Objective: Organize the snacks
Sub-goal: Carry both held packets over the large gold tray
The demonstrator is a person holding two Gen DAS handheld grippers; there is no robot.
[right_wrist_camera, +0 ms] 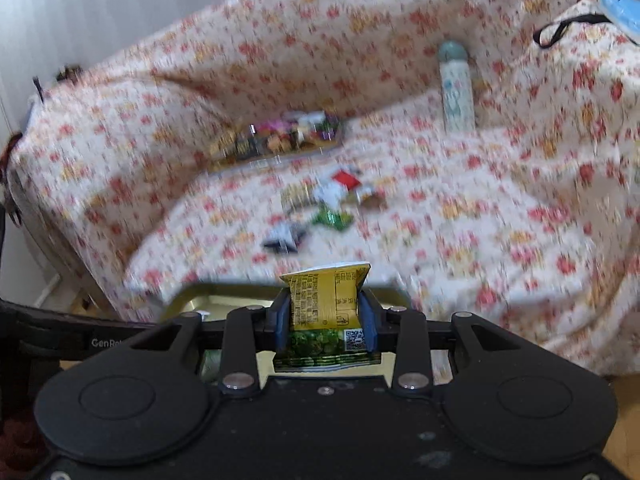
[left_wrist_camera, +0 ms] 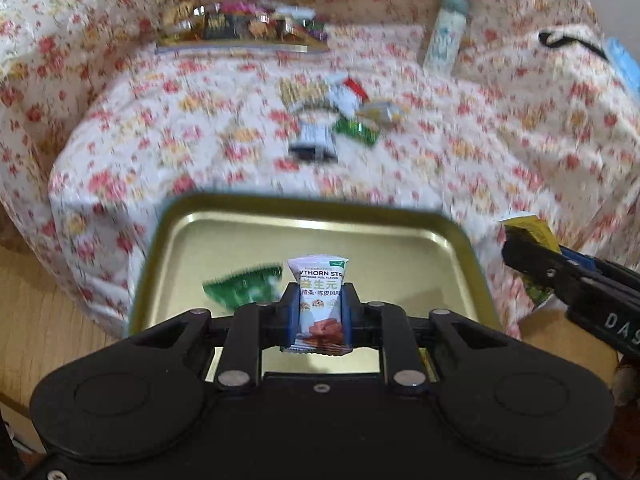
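Observation:
My left gripper [left_wrist_camera: 319, 312] is shut on a white hawthorn strip packet [left_wrist_camera: 320, 300] and holds it above a gold metal tray [left_wrist_camera: 224, 236]. A green packet [left_wrist_camera: 244, 286] lies in the tray. My right gripper [right_wrist_camera: 325, 314] is shut on a yellow and green snack packet [right_wrist_camera: 326, 304] near the tray's edge [right_wrist_camera: 192, 300]. The right gripper also shows at the right of the left wrist view [left_wrist_camera: 560, 276]. Several loose snack packets [left_wrist_camera: 332, 116] lie in a pile on the floral cloth; they also show in the right wrist view [right_wrist_camera: 324, 204].
A clear bag of assorted snacks [left_wrist_camera: 240, 26] lies at the back of the floral-covered sofa [left_wrist_camera: 160, 128]. A pale tube-shaped bottle [left_wrist_camera: 444, 32] leans against the backrest. A black strap [left_wrist_camera: 568, 40] and a blue item [left_wrist_camera: 624, 64] are at the right. Wooden floor [left_wrist_camera: 36, 304] is at the left.

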